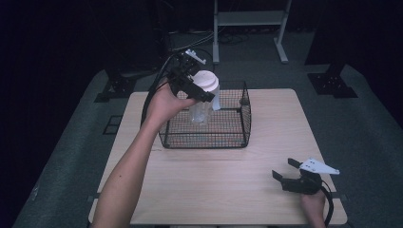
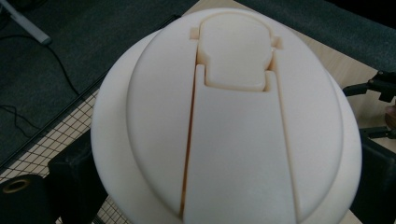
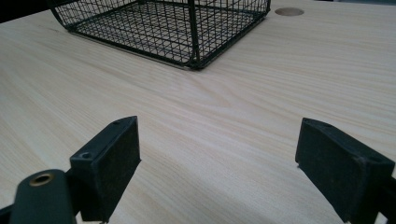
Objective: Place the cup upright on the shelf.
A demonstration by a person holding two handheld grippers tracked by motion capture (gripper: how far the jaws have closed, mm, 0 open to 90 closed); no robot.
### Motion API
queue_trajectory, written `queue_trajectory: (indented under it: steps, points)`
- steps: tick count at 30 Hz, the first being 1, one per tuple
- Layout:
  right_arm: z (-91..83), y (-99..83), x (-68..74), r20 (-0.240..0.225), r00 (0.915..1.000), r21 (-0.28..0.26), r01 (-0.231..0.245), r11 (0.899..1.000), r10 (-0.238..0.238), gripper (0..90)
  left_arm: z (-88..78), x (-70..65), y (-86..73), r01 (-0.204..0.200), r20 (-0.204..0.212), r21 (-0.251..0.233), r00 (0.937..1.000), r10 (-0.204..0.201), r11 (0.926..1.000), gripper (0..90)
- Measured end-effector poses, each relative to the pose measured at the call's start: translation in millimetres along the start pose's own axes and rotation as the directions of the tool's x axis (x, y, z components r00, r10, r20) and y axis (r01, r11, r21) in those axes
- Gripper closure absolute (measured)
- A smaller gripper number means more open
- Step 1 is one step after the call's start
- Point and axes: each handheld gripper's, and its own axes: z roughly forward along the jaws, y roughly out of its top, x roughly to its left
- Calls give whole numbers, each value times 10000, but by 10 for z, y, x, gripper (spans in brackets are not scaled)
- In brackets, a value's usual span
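Left gripper (image 1: 202, 92) is clamped on a clear tumbler with a white flip-top lid (image 2: 233, 121), held over the back-left part of the wire basket (image 1: 244, 126). Right gripper (image 1: 286, 170) sits wide open and empty near the table's front-right corner. Slick plastic might slip and tip against the basket's rim.

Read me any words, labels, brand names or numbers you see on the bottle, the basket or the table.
None can be read.
The bottle's white lid is plain, with no print or embossed lettering.
The clear bottle shows no label.
The wire basket and the wooden table carry no markings.
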Motion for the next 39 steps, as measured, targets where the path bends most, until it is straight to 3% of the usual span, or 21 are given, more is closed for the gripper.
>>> queue_trajectory:
  steps: [16, 20, 39]
  points:
    - [-2, 1, -5, -31, 10000, -50, -64, 10000, 64, 129, 261, 213, -48, 794, -157, 192, 9967, -791, 9967, 55]
    - [-1, 0, -11, -31, 10000, -79, -39, 10000, 39, 129, 310, 248, -71, 883, -403, 141, 9953, -876, 9960, 55]
    - [0, 2, -8, -42, 10000, -34, -71, 10000, 71, 129, 606, 387, -247, 1467, -358, 216, 9886, -1459, 9889, 55]
